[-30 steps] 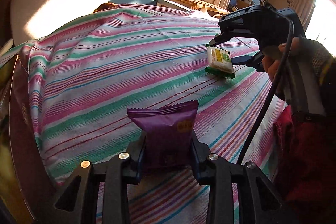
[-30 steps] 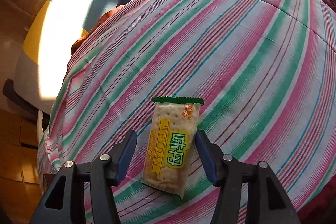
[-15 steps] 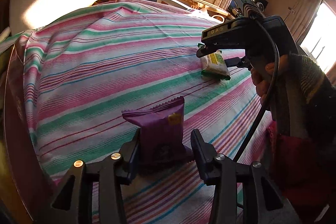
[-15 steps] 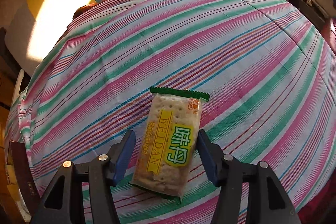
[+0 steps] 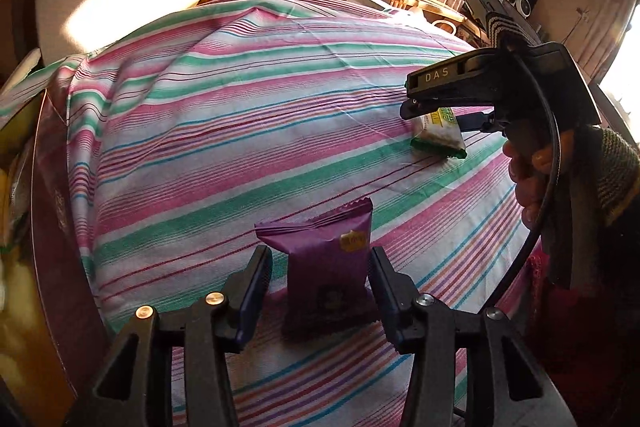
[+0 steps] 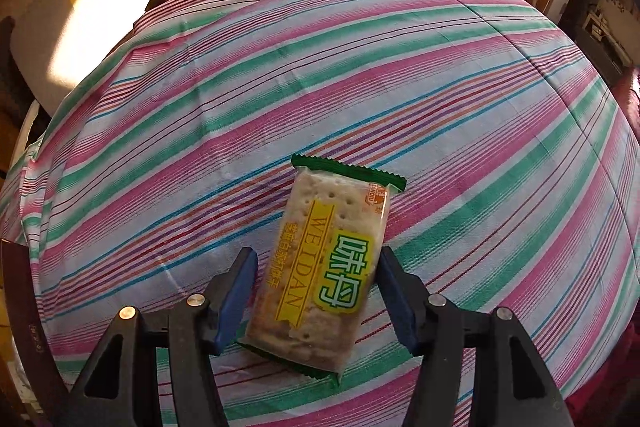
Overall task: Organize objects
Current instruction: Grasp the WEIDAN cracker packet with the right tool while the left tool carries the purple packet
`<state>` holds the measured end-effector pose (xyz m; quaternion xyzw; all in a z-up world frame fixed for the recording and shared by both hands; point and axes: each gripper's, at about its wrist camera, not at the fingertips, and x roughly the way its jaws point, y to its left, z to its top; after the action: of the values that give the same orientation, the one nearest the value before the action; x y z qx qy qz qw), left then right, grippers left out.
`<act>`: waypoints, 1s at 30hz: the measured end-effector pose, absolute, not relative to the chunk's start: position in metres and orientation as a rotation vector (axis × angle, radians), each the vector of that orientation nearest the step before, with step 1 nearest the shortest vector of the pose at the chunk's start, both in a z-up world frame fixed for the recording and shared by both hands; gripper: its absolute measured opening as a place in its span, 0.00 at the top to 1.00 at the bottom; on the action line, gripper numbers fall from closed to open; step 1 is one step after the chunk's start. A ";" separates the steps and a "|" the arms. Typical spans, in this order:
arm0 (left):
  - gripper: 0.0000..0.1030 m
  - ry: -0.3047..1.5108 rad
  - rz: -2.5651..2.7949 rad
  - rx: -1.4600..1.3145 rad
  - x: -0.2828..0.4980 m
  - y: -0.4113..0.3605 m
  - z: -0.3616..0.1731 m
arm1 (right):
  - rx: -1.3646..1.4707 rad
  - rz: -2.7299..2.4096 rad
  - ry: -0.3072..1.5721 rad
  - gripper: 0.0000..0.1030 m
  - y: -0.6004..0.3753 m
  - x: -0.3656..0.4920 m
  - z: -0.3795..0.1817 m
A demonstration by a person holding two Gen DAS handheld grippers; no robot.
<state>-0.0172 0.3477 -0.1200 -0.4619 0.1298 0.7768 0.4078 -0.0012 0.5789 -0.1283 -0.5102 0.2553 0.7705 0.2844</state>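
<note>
A small purple foil snack packet [image 5: 326,267] had been set down on the striped pink, green and white cloth [image 5: 224,131], near its front edge. The jaws of the left hand-held gripper [image 5: 320,283] had just been opening and stood clear of it on both sides. The cracker packet in clear film with green ends [image 6: 320,267] lay flat between the half-open jaws of the right hand-held gripper [image 6: 314,291]; whether the right-hand pad touched it could not be told. Release was judged the step in hand. Next, both would need withdrawing without the packets being dragged.
</note>
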 end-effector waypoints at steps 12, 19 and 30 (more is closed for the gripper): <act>0.67 0.321 2.045 -1.014 -0.006 0.320 -0.084 | -1.374 2.065 0.566 0.52 0.568 -0.005 -0.127; 0.67 0.252 2.166 -0.913 -0.008 0.281 -0.041 | -1.360 2.083 0.541 0.51 0.565 -0.011 -0.130; 0.67 0.179 2.296 -0.888 -0.014 0.223 -0.017 | -1.350 2.097 0.471 0.52 0.555 -0.012 -0.128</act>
<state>-0.0145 0.2227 -0.0166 -0.3397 0.0685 0.8779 0.3304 -0.0121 0.5554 -0.1278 -0.5079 0.1772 0.7888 0.2973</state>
